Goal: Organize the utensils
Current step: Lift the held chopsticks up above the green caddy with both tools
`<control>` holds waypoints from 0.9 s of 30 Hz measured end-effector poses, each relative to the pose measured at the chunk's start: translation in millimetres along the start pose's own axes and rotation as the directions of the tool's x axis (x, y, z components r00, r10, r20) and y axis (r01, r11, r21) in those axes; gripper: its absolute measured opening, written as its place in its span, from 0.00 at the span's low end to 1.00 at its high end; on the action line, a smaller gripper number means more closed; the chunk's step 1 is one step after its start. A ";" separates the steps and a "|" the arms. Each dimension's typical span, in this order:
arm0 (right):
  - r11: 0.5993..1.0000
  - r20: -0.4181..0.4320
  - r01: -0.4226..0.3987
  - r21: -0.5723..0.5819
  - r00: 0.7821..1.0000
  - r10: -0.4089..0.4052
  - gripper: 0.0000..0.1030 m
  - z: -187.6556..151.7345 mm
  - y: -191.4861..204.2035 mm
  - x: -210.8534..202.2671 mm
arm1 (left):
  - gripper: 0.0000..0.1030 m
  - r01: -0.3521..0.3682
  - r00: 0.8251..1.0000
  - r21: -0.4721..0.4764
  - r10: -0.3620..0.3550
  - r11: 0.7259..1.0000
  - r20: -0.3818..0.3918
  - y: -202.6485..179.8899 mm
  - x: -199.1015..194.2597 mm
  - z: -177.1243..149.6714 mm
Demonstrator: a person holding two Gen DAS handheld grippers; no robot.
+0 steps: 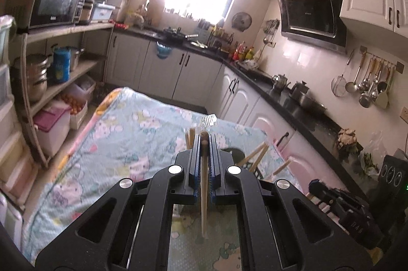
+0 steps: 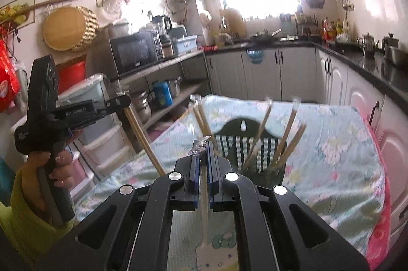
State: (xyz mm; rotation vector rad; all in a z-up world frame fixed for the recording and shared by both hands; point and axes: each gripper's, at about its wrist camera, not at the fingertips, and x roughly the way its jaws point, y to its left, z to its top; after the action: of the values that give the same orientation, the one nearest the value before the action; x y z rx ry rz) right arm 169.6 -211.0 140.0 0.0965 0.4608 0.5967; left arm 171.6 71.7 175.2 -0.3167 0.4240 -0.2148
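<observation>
Both grippers — left gripper [image 1: 203,140] and right gripper [image 2: 203,147] — pinched chopsticks [image 1: 204,194]; keeping them upright and lowering slowly should drop them cleanly into the holder [image 2: 252,151].

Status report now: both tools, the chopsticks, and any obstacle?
Left tool shut on bare wooden chopsticks. Right tool shut on wrapped chopsticks. Dark holder on the table already has several. Nothing blocks it.

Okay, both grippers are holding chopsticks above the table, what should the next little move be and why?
Probably carry the right gripper, shut on its wrapped chopsticks, forward over the dark green holder, since other chopsticks already stand there.
</observation>
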 end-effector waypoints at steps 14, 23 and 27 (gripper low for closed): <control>0.997 0.165 0.070 -0.030 0.984 -0.064 0.05 64.5 -16.4 -26.5 | 0.01 -0.042 0.991 0.052 0.035 0.998 0.127 -23.4 0.8 40.9; 0.987 0.252 0.155 -0.033 0.957 -0.142 0.05 95.9 -29.4 -36.8 | 0.01 -0.042 0.983 0.071 0.028 0.997 0.180 -40.7 13.7 51.8; 0.974 0.295 0.220 -0.054 0.936 -0.195 0.05 106.8 -31.0 -36.7 | 0.01 -0.036 0.982 0.077 0.021 0.996 0.187 -44.1 22.5 49.9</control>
State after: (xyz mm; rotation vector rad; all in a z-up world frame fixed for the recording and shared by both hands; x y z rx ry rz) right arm 206.5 -252.5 243.1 0.0500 0.1580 0.3852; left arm 207.2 37.5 225.2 -0.2492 0.2347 -0.1716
